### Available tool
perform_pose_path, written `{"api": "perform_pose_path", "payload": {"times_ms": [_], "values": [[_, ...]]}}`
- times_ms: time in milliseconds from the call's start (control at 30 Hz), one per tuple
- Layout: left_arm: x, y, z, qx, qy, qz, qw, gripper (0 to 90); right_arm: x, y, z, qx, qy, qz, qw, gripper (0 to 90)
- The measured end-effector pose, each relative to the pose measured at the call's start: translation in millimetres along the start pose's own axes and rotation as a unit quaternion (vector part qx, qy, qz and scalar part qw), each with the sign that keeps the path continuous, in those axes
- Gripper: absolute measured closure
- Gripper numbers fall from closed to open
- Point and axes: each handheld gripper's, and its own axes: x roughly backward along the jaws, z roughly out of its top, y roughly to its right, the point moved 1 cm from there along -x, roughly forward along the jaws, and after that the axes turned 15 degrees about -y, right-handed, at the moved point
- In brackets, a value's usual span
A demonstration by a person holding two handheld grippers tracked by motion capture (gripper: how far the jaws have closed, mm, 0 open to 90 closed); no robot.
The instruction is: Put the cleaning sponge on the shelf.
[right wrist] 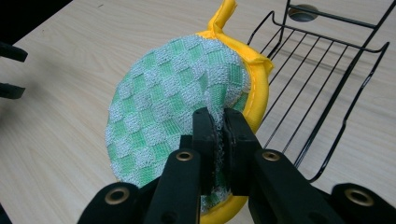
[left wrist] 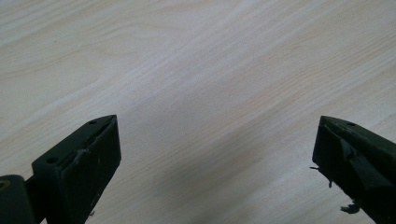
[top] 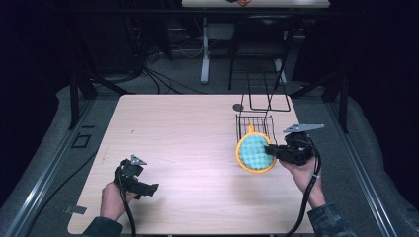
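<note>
A round pot holder (top: 255,153) with a green-and-white checked face and a yellow rim hangs above the table beside the wire rack (top: 259,124). My right gripper (top: 273,151) is shut on its edge; in the right gripper view the jaws pinch the checked cloth (right wrist: 163,107) close to the yellow rim, and my right gripper (right wrist: 217,122) holds it tilted on edge. The yellow loop points toward the wire rack (right wrist: 327,84). My left gripper (top: 150,188) rests low at the front left of the table, held in a hand. Its jaws stand wide apart over bare wood, so my left gripper (left wrist: 215,140) is open with nothing between them.
The black wire rack stands at the back right of the wooden table (top: 188,148), with a taller wire frame (top: 267,96) behind it. A small grey disc (top: 238,107) lies at the far edge. Dark floor, cables and table legs lie beyond.
</note>
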Motion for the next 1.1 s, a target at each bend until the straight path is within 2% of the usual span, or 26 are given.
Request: {"api": "perform_pose_path", "payload": {"times_ms": [800,1100], "values": [[-0.2,-0.1,-0.3,0.002,0.001,0.001,1.0,1.2,3.6,15.7,-0.6,-0.012,0.001,-0.028,0.9995,85.1],[-0.4,0.4,-0.1,0.0,-0.001,0.001,1.0,1.2,4.7,17.8,-0.9,-0.017,0.003,-0.032,0.9993,85.2]]}}
